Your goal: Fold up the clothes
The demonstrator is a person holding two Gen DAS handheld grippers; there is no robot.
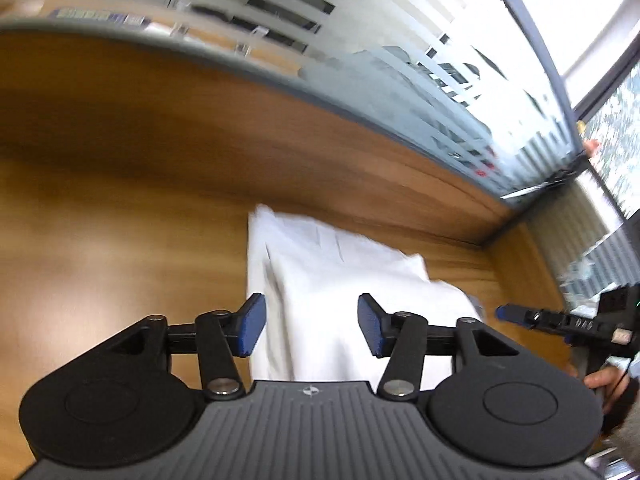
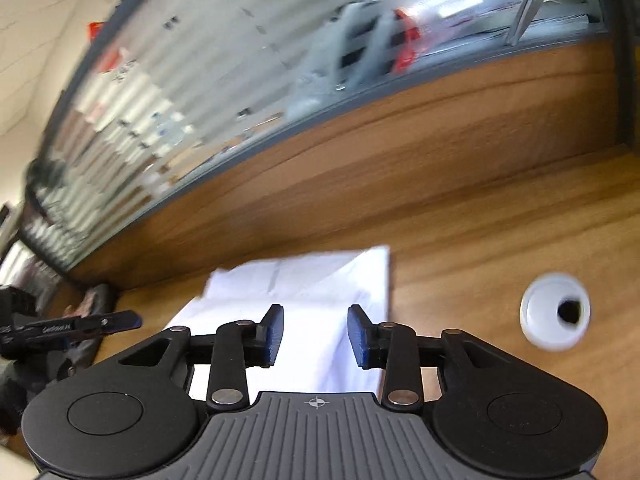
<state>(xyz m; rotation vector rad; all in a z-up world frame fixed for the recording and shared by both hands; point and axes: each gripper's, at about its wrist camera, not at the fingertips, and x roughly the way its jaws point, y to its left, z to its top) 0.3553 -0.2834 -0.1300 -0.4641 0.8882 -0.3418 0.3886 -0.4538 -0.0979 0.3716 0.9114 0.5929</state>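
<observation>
**Both grippers empty above a part-folded white garment**

Blue-padded fingers (image 1: 251, 324) of the left gripper (image 1: 310, 326) stand apart with nothing between them, and only the white garment (image 1: 340, 292) shows through the gap, lying on the desk (image 1: 120, 208) below. The right gripper (image 2: 315, 334) is likewise parted and empty, its fingers (image 2: 274, 334) set somewhat closer together, hanging over the near end of the same cloth. Neither pair of pads presses on the fabric, as far as the blurred views allow.

The garment lies flat as a narrow, roughly rectangular stack near the back corner of the desk, by the wooden partition (image 2: 360, 152), with layers already lying over one another and straight side edges. A white cable grommet (image 2: 555, 311) sits in the desk, well apart to the right.

Judged from this, one fold looks laid down and released, and the step in hand is the gap between folds. The next move probably calls for each gripper to pinch a corner of one short end cleanly, catching all layers, then carry both corners evenly over to the opposite end so the stack stays square.
</observation>
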